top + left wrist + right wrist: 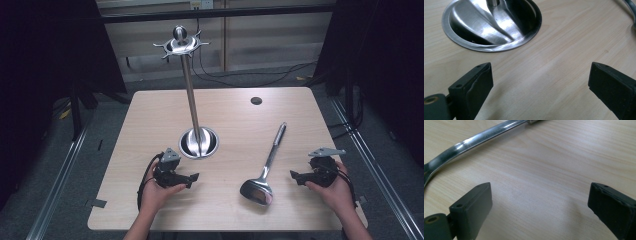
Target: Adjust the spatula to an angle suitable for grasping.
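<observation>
A steel utensil stand (191, 90) rises from a round base (199, 142) at the table's middle, with a ring of hooks (181, 46) at its top. A steel ladle (265, 170) lies flat to the right of it, bowl toward the person. My left gripper (192, 177) rests low at the front left, open, jaws pointing right toward the ladle's bowl; its view has the stand base (491, 25) just ahead. My right gripper (295, 175) sits at the front right, open, pointing left, with the ladle handle (474, 141) ahead of its empty jaws.
The light wooden table (150, 120) has a round cable hole (256, 100) at the back right. Dark frames and floor rails flank the table on both sides. Cables lie on the floor behind it.
</observation>
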Demonstrator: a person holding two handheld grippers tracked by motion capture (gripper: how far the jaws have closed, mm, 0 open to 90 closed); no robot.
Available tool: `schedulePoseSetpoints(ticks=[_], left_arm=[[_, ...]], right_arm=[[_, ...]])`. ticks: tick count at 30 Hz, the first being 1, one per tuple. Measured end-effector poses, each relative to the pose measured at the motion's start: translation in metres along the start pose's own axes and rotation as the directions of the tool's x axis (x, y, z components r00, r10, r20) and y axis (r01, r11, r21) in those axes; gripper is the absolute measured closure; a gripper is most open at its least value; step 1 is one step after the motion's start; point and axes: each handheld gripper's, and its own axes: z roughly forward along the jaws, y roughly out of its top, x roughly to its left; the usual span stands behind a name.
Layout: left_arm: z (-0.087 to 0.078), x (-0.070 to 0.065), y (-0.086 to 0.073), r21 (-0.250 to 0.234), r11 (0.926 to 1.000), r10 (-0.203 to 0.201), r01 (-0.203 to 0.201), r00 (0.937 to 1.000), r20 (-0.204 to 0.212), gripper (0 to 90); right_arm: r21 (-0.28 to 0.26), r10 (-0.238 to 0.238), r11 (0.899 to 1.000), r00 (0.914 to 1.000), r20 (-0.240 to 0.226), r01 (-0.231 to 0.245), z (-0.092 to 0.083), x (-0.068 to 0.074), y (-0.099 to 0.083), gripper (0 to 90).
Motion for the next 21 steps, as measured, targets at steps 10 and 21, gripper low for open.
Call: schedulePoseSetpoints(ticks=[10,21], left_arm=[[-0.013,0.012,-0.003,-0.025,0.9993,-0.028,0.028,0.9996,-0.006,5.7],[-0.018,0.018,-0.009,-0.031,0.9979,-0.056,0.056,0.9984,-0.009,6.0]], right_arm=[[-0.039,-0.007,0.999,1.0000,-0.006,0.007,0.000,0.002,0.009,10.9],[-0.038,-0.023,0.999,0.9995,-0.021,0.023,0.010,0.012,0.022,12.5]])
